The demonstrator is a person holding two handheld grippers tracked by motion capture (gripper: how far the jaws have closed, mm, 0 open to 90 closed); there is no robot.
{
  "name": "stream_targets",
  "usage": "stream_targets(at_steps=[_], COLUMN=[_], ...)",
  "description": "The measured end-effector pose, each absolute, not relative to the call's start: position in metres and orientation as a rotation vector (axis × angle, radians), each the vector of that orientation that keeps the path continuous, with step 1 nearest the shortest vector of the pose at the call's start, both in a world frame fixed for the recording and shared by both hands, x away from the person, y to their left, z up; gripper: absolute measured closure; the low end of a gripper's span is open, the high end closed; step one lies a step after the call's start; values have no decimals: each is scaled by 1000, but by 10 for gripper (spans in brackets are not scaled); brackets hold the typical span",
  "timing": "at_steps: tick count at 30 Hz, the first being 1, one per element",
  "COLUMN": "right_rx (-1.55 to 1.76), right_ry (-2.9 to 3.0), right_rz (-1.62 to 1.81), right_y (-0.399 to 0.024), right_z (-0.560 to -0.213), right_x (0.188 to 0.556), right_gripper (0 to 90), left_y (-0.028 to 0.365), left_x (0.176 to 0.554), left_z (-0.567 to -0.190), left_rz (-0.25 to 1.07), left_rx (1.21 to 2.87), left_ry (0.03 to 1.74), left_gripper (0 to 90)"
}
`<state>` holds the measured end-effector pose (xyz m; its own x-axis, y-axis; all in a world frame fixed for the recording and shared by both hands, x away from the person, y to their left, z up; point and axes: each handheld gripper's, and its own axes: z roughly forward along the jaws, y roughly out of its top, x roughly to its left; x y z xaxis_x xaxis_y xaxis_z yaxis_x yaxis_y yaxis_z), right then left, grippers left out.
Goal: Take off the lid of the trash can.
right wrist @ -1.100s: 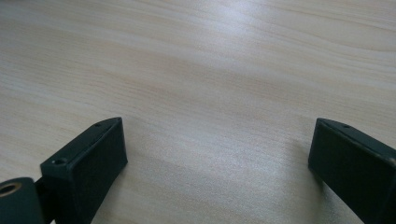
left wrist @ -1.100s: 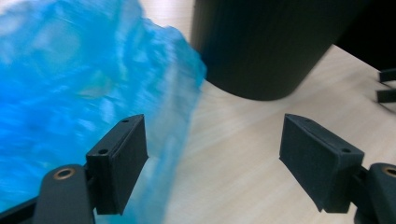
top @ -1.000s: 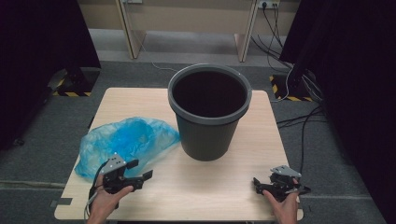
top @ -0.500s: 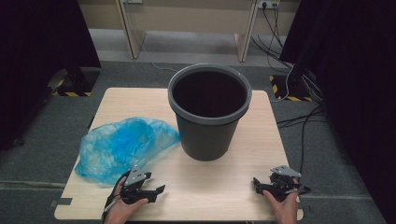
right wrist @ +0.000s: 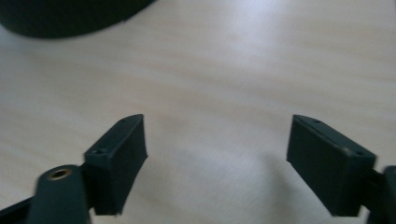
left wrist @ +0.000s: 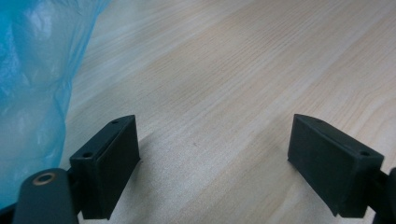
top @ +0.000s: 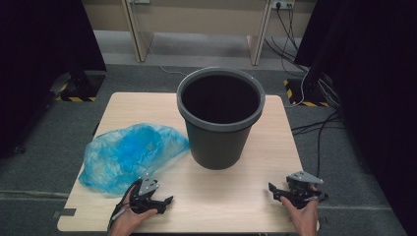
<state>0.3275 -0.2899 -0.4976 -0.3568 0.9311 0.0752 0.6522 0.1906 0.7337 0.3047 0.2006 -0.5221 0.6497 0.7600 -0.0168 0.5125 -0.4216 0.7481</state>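
Blue plastic bag (top: 130,156) crumpled at the counter's (top: 236,206) left edge, just beside the gray bin (top: 220,118) — likely light, limp, slippery; best pinched at a raised fold. Left gripper (top: 164,200) just beside it, fingers wide, just opening, nothing between. Right gripper (top: 273,189) near the front right corner — wide, just narrowing, empty.

The blue bag (left wrist: 32,93) is cut off at the left edge.

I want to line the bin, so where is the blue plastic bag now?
In the high view the blue plastic bag lies crumpled on the left part of the table, beside the grey bin, just beyond the left tool.
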Motion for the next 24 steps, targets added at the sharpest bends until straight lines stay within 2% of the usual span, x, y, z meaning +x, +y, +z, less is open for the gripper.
stream_targets(at_steps=[2,3,4,5,8,9,10,12,14,24], right_rx=[1476,1476,1464,1464,1401,1401,1384,1376,1363,1372], right_ry=[2044,2044,2015,2015,1997,1997,1991,1984,1974,1958], right_rz=[1030,1030,1066,1066,1090,1090,1111,1123,1136,1190], right_y=[-294,-294,-295,-295,-293,-293,-292,-292,-289,-282], right_z=[-476,-476,-458,-458,-421,-421,-403,-394,-370,-316], right_x=[336,336,343,343,363,363,374,380,398,444], right_gripper=[184,184,184,184,197,197,197,198,205,219], left_y=[201,201,201,201,201,201,201,201,201,201], left_x=[305,305,305,305,304,304,304,304,304,304], left_z=[-522,-522,-522,-522,-522,-522,-522,-522,-522,-522], left_rz=[422,422,422,422,422,422,422,422,422,422], left_rx=[2115,2115,2115,2115,2115,2115,2115,2115,2115,2115], left_ry=[985,985,985,985,986,986,986,986,986,987], left_gripper=[153,153,153,153,153,153,152,152,152,152])
